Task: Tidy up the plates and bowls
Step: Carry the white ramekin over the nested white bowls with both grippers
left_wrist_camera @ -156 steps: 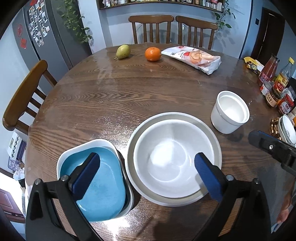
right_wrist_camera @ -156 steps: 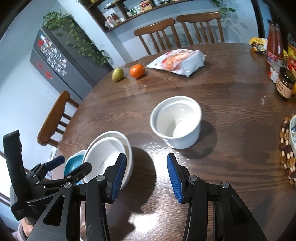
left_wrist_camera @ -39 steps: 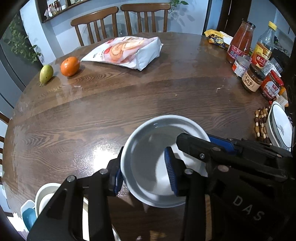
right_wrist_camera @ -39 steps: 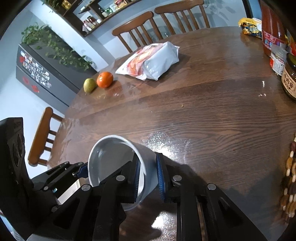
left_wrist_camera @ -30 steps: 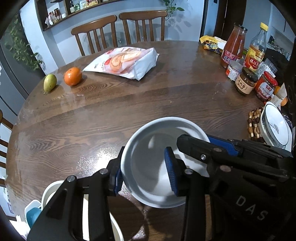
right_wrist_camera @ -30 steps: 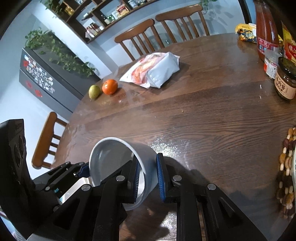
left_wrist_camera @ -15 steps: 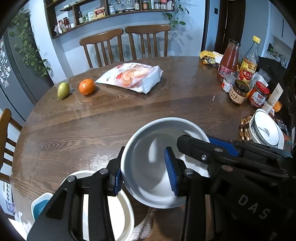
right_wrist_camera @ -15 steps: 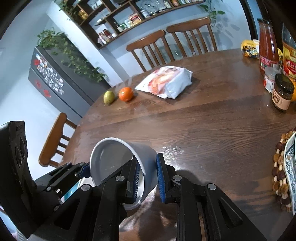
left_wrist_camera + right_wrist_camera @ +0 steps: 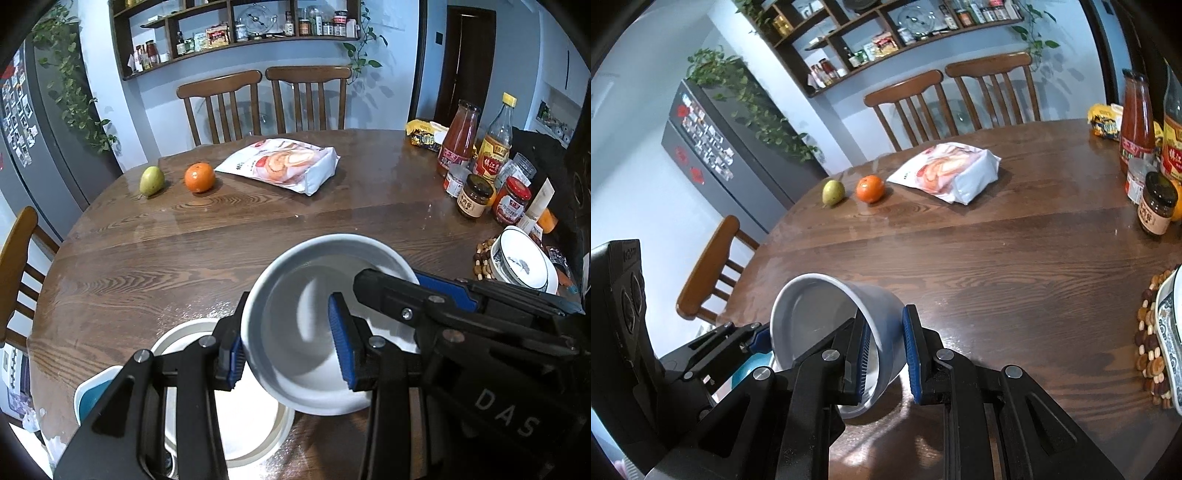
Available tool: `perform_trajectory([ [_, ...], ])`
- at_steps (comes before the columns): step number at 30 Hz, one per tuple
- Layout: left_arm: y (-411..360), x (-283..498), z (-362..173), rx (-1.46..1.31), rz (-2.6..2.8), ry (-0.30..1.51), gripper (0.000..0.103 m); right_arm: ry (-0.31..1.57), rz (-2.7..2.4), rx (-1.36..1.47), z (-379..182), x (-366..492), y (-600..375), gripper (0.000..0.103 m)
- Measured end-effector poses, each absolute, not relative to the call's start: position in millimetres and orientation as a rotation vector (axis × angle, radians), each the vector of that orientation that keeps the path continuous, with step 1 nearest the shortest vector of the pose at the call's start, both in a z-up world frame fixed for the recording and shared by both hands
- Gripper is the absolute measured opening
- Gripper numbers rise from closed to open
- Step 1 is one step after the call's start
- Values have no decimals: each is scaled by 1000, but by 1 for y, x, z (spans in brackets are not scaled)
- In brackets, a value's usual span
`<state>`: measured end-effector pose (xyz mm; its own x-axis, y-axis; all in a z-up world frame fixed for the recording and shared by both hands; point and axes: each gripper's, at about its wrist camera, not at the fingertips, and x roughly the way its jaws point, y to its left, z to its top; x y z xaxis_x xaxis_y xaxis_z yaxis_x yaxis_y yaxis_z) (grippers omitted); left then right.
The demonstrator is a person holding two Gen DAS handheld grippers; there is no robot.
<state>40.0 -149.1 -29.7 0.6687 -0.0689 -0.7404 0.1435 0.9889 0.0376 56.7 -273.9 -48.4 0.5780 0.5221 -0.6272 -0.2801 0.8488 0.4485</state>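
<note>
Both tongs are now lifting the deep white bowl off the counter, left tongs and right tongs each pinching its rim, carrying it over the white bowl stack just below; looks like nesting is next.

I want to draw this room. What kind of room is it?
Probably a home kitchen or dining room: a round dark wooden table with wooden slat-back chairs, a grey fridge covered in magnets, and a wall shelf of jars and bottles.
</note>
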Motion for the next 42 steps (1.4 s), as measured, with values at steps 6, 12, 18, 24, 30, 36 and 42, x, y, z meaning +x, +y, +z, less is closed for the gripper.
perform_trajectory([
  [6,-134,29,-25,80,-102,816,37,820,499,295,-42,50,-260,21],
  [12,-120,22,-21,63,-77,808,37,817,523,275,-38,45,-245,21],
  [18,-105,16,-19,48,-41,807,37,820,556,254,-35,43,-229,21],
  [24,-92,11,-19,35,-9,805,37,825,588,232,-34,40,-214,21],
  [30,-82,8,-21,16,11,810,38,836,609,212,-34,37,-202,21],
  [36,-75,5,-23,1,26,815,37,850,622,193,-34,34,-192,21],
  [42,-68,3,-26,-13,39,819,37,864,636,174,-36,33,-182,21],
])
